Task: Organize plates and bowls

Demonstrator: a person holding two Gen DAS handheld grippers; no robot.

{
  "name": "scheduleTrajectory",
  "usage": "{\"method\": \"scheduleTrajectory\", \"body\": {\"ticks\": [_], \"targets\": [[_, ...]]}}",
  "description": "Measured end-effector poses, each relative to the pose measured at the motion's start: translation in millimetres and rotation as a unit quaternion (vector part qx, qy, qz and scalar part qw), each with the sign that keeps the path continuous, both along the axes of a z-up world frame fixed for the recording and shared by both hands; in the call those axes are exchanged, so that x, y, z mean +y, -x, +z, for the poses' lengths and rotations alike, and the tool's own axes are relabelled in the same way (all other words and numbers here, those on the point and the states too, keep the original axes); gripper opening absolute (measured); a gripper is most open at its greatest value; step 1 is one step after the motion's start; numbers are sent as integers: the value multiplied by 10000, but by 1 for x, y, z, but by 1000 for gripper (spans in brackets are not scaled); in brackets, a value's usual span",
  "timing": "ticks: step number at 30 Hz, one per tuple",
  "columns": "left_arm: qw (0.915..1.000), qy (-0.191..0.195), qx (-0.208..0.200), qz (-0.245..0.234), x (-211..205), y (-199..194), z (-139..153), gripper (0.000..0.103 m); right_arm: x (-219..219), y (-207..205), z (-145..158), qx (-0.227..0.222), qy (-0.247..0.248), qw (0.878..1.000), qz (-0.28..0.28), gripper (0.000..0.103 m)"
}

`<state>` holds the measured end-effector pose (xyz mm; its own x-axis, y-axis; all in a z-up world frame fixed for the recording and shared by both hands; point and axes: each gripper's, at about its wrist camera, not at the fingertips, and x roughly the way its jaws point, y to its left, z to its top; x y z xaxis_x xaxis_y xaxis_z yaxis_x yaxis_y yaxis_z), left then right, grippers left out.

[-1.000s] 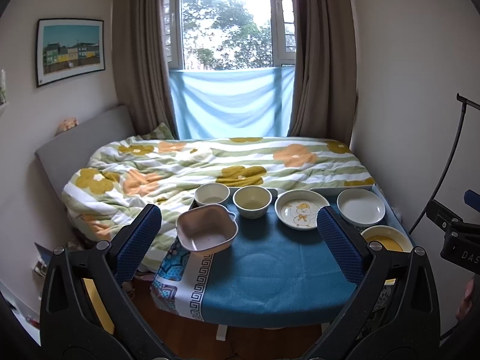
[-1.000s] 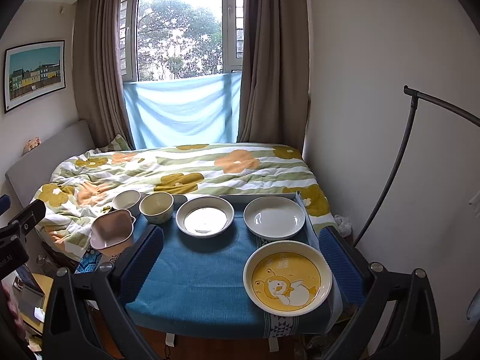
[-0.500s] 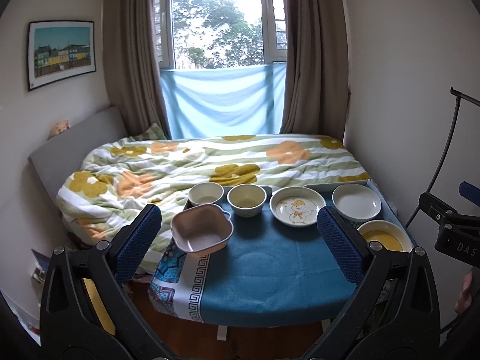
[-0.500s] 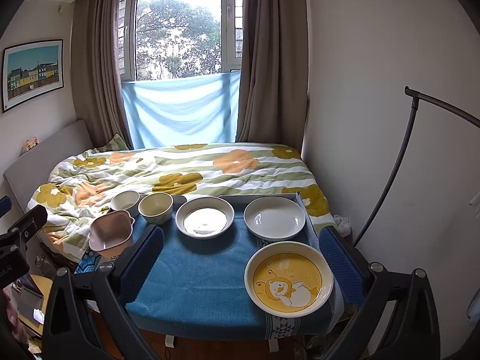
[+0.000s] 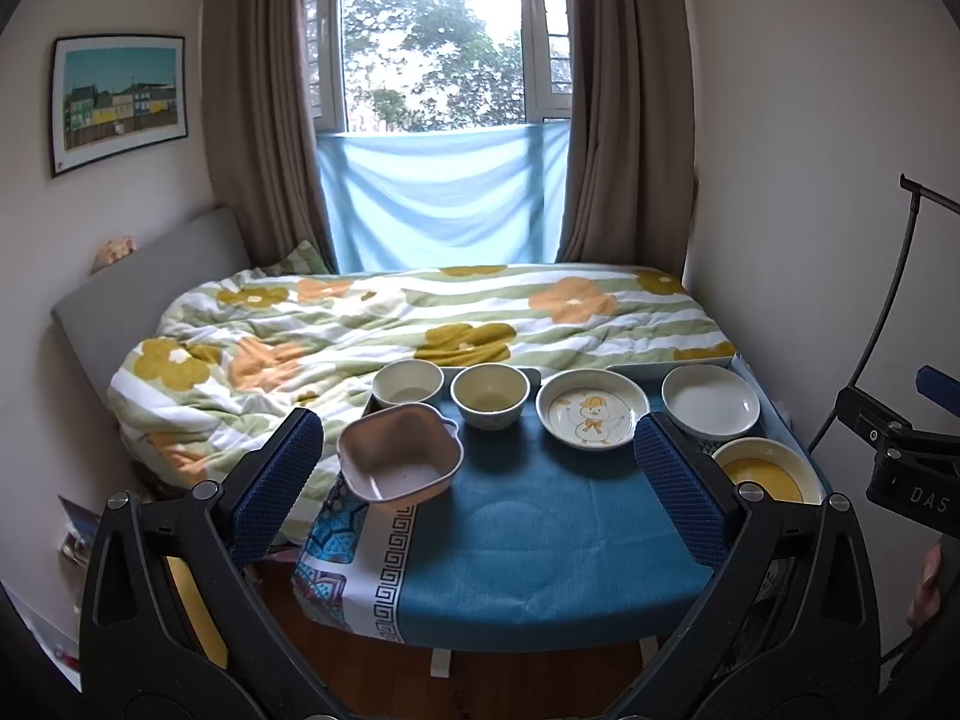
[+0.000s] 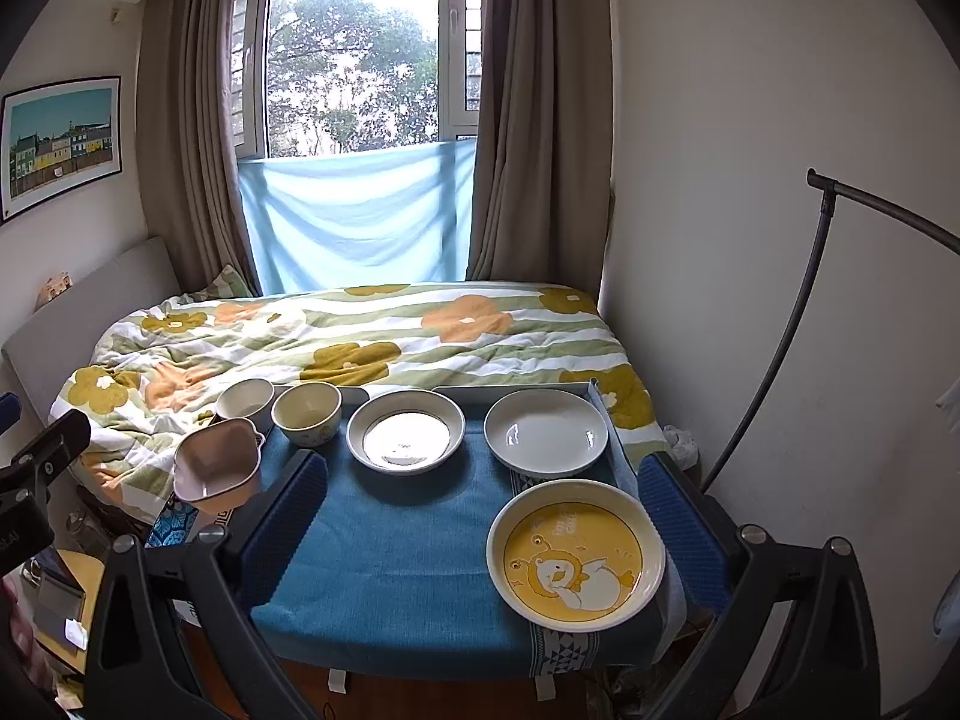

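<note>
A small table with a blue cloth [image 5: 540,516] holds a pink square bowl [image 5: 399,455] at its left edge, a white bowl [image 5: 408,383], a cream bowl [image 5: 489,395], a duck-print plate [image 5: 592,409], a white plate [image 5: 710,401] and a yellow plate [image 6: 576,558]. My left gripper [image 5: 480,474] is open and empty, held back from the table's near edge. My right gripper [image 6: 480,510] is open and empty, with the yellow plate between its fingers in view but farther off.
A bed with a flowered quilt [image 5: 420,324] lies right behind the table. A wall is close on the right, with a black lamp stand [image 6: 798,312]. Wooden floor [image 5: 528,678] shows under the table's front edge.
Both grippers have drifted slightly; the left view has shifted so the table sits a little lower and more to the right. No dish has moved.
</note>
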<state>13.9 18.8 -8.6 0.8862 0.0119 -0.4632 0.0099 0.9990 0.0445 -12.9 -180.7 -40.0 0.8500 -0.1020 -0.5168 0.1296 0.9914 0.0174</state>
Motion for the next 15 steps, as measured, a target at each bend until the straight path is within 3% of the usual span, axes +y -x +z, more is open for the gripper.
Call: {"method": "scheduleTrajectory", "body": {"ticks": [15], "targets": [[10000,-20,3,42,-2,-1,-1,103,3,1,0,1,6,10000,-1,103]]}}
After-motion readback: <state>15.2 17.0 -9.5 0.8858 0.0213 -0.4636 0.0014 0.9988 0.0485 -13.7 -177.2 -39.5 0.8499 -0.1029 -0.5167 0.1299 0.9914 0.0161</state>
